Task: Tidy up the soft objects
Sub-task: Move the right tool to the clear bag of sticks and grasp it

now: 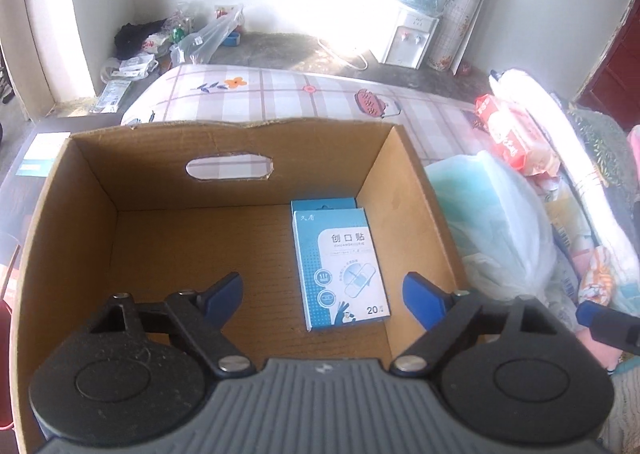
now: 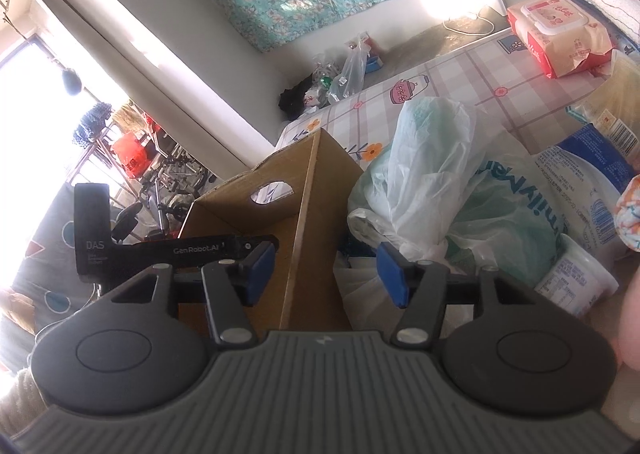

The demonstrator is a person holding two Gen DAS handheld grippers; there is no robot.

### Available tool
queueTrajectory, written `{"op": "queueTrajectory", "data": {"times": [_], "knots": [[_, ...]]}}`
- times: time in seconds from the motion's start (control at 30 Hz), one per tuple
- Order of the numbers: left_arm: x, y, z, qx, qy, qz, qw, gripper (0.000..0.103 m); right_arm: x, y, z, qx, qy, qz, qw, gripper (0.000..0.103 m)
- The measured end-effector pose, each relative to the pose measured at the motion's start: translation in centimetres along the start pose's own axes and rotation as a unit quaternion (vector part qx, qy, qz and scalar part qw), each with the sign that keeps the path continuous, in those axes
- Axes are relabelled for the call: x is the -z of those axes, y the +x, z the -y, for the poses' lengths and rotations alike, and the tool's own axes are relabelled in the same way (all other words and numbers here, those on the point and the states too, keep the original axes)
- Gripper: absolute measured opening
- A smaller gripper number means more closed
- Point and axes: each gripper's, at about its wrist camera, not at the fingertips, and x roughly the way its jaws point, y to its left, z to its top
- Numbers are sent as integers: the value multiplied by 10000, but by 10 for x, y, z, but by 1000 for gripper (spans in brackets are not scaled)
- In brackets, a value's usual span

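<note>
An open cardboard box (image 1: 80,214) stands on the bed. On its floor, toward the right wall, lies a blue-and-white plaster packet (image 1: 340,266) overlapping a second one (image 1: 324,203). My left gripper (image 1: 322,294) hangs over the box, open wide, with nothing between its blue pads. My right gripper (image 2: 326,274) is open at the box's right wall (image 2: 304,214); the wall's edge stands between the pads without touching them. To the right of the box are a pale green plastic bag (image 2: 432,174), a blue-and-white tissue pack (image 2: 592,182) and a red wet-wipes pack (image 2: 560,34).
The bed has a checked sheet (image 1: 280,90). A white tub (image 2: 580,286) lies by the bag, and a rolled white towel (image 1: 560,142) runs along the right. A water dispenser (image 1: 408,38) and several bags (image 1: 200,38) stand on the floor beyond. The left gripper's body (image 2: 176,250) shows left of the box.
</note>
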Motion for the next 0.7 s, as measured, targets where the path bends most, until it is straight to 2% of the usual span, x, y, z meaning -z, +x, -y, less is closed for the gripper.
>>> {"op": "queueTrajectory", "data": {"times": [0.2,0.37,0.47,0.57,0.7], "knots": [[-4,-55,20,183,279,720,9968,94,-1,-40,21,209,16,306,9993,59],[-13,-78,56,519,524,1119,9910,101,-11,-83,51,533,120,725,9959,61],[-18,-76,94,780,954,1246,9845,102,-21,-105,74,754,252,960,9922,61],[-25,-61,136,819,1477,1268,9774,102,-35,-122,104,918,500,1123,9882,61],[-37,-22,195,815,2012,1131,9696,101,-57,-124,144,1190,832,1165,9825,60]]}}
